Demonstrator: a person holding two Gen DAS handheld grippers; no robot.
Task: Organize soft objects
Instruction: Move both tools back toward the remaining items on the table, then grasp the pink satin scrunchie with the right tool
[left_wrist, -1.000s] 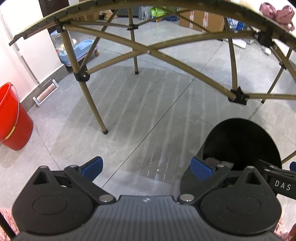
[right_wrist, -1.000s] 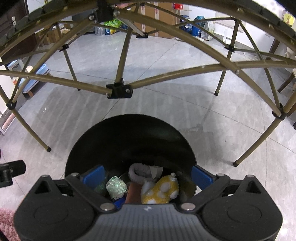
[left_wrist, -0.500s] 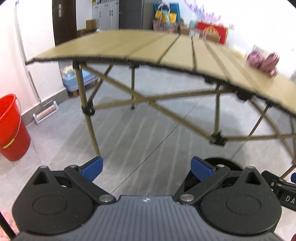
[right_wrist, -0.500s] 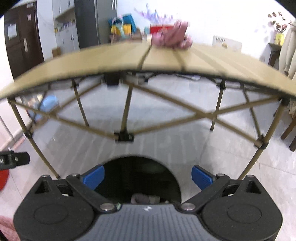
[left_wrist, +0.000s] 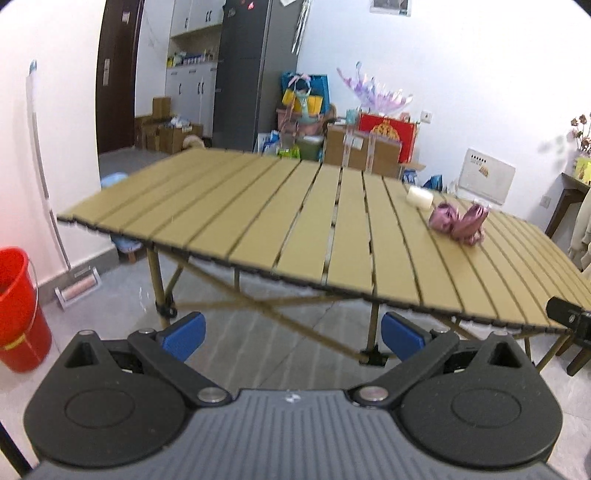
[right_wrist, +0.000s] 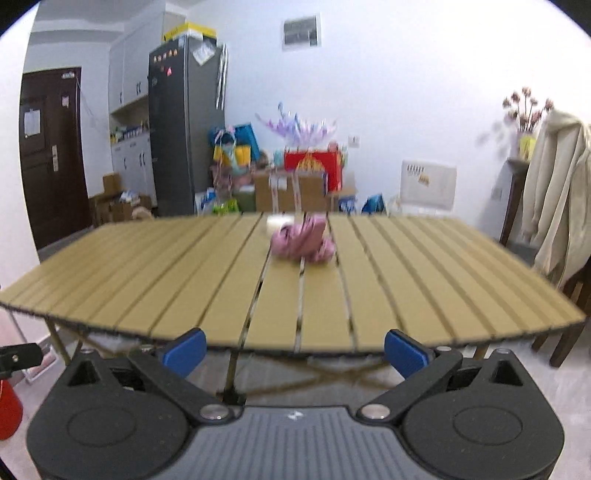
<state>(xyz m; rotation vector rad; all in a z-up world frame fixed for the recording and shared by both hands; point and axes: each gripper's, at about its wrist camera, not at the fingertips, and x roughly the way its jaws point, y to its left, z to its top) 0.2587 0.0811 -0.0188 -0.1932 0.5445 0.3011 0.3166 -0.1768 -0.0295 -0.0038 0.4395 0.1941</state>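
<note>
Now | both your left gripper (left_wrist: 291, 334) and right gripper (right_wrist: 295, 349) are wide apart, holding nothing | pink soft toy (right_wrist: 303, 240) sits far back on the table (right_wrist: 184, 280), white roll (right_wrist: 279, 222) just behind | reach low and you may bump the table edge, or knock the roll.

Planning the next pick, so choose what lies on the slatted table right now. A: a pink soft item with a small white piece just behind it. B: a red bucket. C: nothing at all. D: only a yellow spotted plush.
A: on the slatted table the pink soft item sits mid-top, with the small white piece just behind it; both grippers are open and empty.
</note>
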